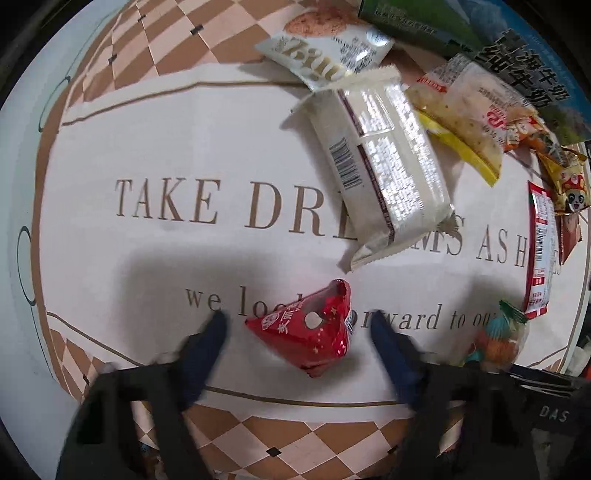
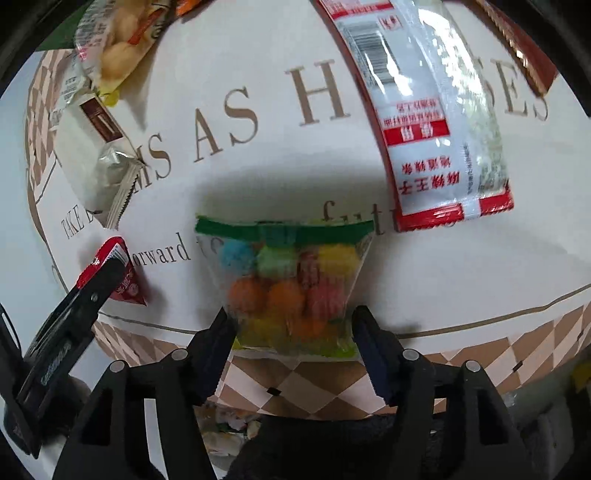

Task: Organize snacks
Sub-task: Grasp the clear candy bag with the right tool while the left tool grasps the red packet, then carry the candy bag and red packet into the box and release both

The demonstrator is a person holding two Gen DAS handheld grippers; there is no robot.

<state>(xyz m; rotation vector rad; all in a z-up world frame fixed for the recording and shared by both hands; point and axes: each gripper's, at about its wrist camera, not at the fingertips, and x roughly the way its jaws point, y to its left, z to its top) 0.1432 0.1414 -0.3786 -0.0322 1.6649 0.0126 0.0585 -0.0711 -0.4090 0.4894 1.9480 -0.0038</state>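
A red triangular snack packet lies on the lettered tablecloth. My left gripper points straight down over it, one finger on each side with a small gap to the foil, so it is open. A clear bag of coloured balls with a green top strip sits near the cloth's front edge. My right gripper has its pads against the bag's two lower sides, which narrow between them. The red packet also shows in the right wrist view, partly covered by a left finger.
A white wafer pack lies behind the red packet. A long red-and-white packet lies to the right. More snack bags and cartons crowd the far right. The table's near edge with checkered border is just below the right gripper.
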